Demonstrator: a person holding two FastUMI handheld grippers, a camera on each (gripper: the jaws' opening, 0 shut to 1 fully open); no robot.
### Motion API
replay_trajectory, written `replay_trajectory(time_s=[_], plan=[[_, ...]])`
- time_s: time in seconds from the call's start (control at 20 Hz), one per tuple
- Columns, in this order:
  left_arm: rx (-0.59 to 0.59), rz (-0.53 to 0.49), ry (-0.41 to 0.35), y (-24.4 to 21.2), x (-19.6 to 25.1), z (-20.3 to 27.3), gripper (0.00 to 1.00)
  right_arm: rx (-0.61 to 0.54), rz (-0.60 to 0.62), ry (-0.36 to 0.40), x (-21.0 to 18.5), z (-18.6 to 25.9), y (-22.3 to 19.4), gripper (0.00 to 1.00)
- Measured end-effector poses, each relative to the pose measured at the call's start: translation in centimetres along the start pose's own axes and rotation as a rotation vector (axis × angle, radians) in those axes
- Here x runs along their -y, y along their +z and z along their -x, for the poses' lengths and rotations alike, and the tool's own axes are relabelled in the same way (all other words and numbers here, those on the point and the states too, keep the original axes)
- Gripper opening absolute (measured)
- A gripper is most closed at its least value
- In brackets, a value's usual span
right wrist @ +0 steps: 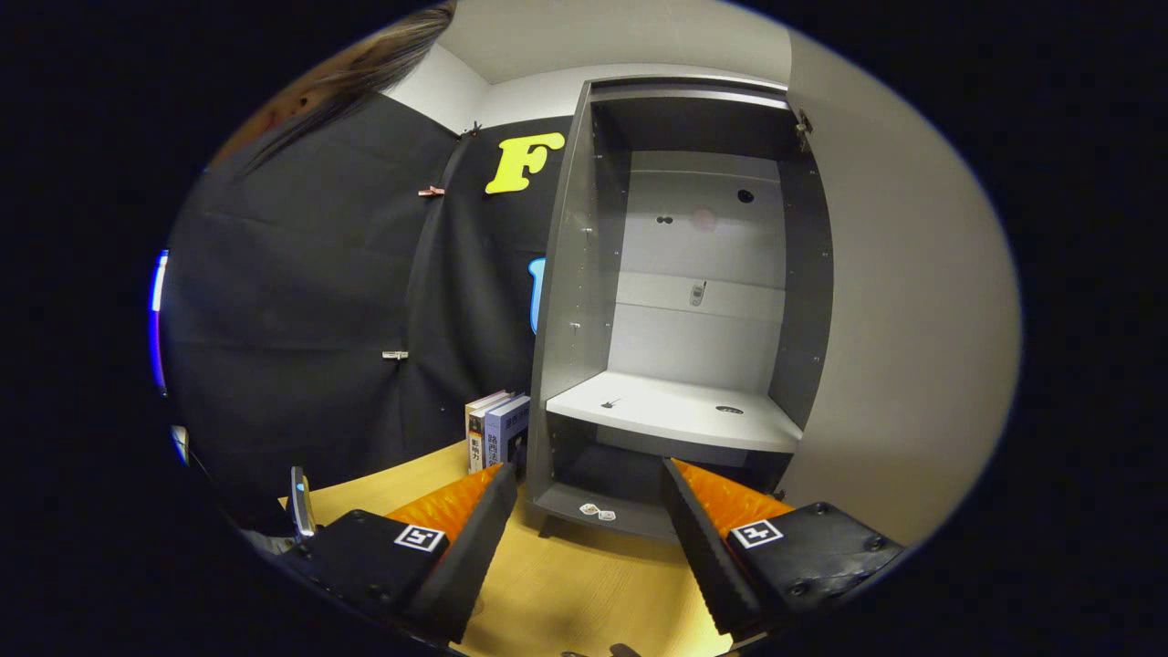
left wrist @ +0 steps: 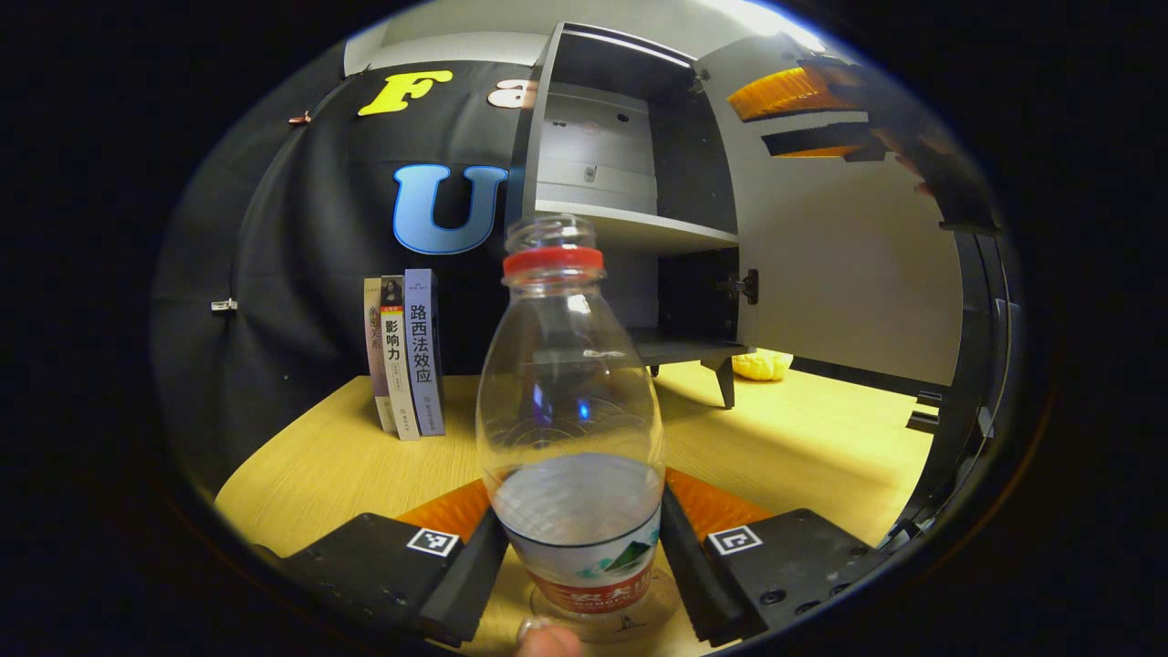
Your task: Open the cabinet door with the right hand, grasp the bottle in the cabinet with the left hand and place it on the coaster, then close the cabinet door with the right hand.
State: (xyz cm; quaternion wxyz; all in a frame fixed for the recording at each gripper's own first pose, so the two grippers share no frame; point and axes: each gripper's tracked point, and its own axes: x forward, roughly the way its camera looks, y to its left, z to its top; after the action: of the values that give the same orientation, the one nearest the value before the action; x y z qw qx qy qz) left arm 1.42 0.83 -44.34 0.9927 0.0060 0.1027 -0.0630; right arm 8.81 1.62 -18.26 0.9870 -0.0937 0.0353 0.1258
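A clear plastic bottle (left wrist: 570, 411) with a red neck ring and a little water stands upright between the fingers of my left gripper (left wrist: 580, 538), which is shut on its lower body. Its base is low over the wooden table (left wrist: 803, 438), with a clear round rim showing under it. The grey cabinet (left wrist: 630, 182) behind it has its door (left wrist: 849, 274) swung wide to the right. My right gripper (left wrist: 812, 123) hovers by the door's upper part. In the right gripper view my right gripper (right wrist: 589, 547) is open and holds nothing, facing the cabinet (right wrist: 693, 274) and its bare shelf (right wrist: 675, 411).
Three books (left wrist: 406, 356) stand upright left of the cabinet, also the books (right wrist: 497, 429) in the right gripper view. A yellow object (left wrist: 762, 365) lies on the table behind the cabinet's leg. The open door (right wrist: 903, 319) spans the right side. A fingertip (left wrist: 547, 639) shows below the bottle.
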Motion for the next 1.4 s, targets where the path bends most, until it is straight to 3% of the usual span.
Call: replay_trajectory(time_s=[0.4, 0.65, 0.85, 1.1, 1.25, 1.35, 1.4], plan=[[0.04, -0.047, -0.033, 4.5, 0.9, 0.6, 0.87, 0.019, -0.035, -0.017, 0.7, 0.8, 1.7, 0.98], [0.095, -0.04, -0.048, 9.6, 1.9, 1.4, 0.87, 0.049, -0.029, -0.052, 1.8, 1.8, 3.6, 0.98], [0.154, -0.073, -0.093, 15.4, 3.4, 2.4, 0.87, 0.075, -0.039, -0.078, 2.7, 3.7, 6.0, 0.98], [0.208, -0.087, -0.206, 22.7, 7.9, 4.3, 0.86, 0.138, -0.096, -0.075, 2.7, 8.6, 10.3, 0.97], [0.235, -0.049, -0.304, 26.2, 10.9, 4.7, 0.87, 0.135, -0.046, -0.172, 4.7, 13.0, 11.0, 0.97], [0.241, -0.01, -0.353, 28.1, 12.3, 4.3, 0.87, 0.115, -0.021, -0.276, 6.6, 16.5, 10.6, 0.94], [0.238, 0.012, -0.382, 28.7, 13.0, 4.0, 0.87, 0.112, -0.028, -0.328, 7.5, 18.4, 10.5, 0.97]])
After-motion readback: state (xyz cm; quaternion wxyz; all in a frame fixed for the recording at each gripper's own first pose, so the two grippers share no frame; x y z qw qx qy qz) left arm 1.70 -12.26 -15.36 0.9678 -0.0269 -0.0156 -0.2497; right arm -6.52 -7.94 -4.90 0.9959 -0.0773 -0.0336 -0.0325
